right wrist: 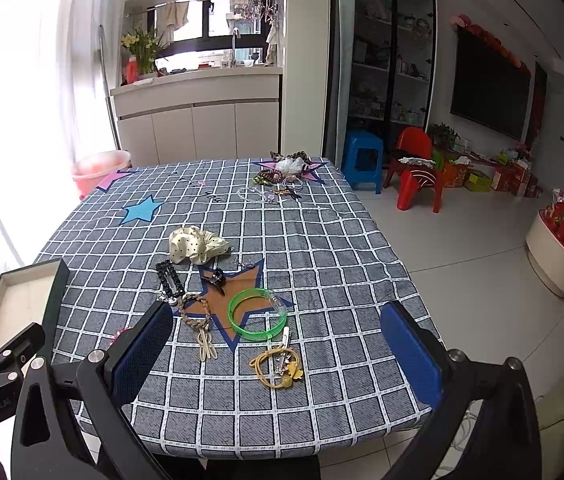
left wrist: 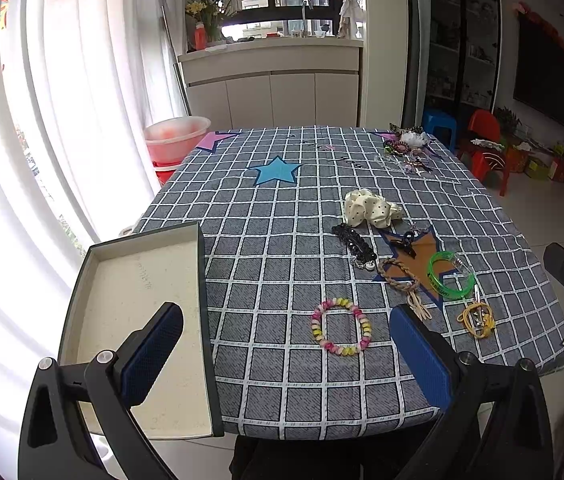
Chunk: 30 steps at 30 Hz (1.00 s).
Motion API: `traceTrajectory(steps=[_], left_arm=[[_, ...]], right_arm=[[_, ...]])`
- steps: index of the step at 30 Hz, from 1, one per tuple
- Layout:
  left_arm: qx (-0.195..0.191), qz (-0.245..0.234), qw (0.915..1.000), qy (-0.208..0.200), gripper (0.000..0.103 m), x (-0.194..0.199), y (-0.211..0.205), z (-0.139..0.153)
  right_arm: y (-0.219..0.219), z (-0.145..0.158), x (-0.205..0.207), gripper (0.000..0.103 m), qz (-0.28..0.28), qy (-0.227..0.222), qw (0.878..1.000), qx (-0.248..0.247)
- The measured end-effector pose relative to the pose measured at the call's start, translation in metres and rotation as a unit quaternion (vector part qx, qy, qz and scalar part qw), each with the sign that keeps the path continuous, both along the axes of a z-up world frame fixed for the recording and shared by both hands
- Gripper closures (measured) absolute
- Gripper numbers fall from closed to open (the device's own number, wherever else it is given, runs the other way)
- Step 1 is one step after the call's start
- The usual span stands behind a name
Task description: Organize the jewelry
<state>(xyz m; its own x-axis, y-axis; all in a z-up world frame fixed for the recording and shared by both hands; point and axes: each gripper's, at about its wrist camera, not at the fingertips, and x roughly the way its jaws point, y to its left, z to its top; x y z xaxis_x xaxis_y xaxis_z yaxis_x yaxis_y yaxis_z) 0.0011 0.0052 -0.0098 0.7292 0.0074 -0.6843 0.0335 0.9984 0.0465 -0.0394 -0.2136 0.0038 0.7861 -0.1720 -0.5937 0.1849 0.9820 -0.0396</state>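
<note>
Checked tablecloth (left wrist: 274, 280) with star prints covers the table; kitchen counter and curtains stand behind. Your left gripper (left wrist: 286, 356) hangs spread and empty, the pink-and-yellow spiral bracelet (left wrist: 341, 327) lying flat just ahead between its fingers. The open tray (left wrist: 134, 280) sits to its left. Your right gripper (right wrist: 278, 360) is likewise spread, the yellow hair tie (right wrist: 278, 364) between its fingers, green bangle (right wrist: 257, 313) beyond.
</note>
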Motion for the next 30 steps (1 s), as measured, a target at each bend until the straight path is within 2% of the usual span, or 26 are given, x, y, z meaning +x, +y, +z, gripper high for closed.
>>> traceTrajectory(steps=[30], left_arm=[[0.002, -0.003, 1.0000, 0.004, 0.000, -0.0002, -0.0027, -0.0002]], right_arm=[[-0.0001, 0.0004, 0.0004, 0.000, 0.001, 0.000, 1.000, 0.000]])
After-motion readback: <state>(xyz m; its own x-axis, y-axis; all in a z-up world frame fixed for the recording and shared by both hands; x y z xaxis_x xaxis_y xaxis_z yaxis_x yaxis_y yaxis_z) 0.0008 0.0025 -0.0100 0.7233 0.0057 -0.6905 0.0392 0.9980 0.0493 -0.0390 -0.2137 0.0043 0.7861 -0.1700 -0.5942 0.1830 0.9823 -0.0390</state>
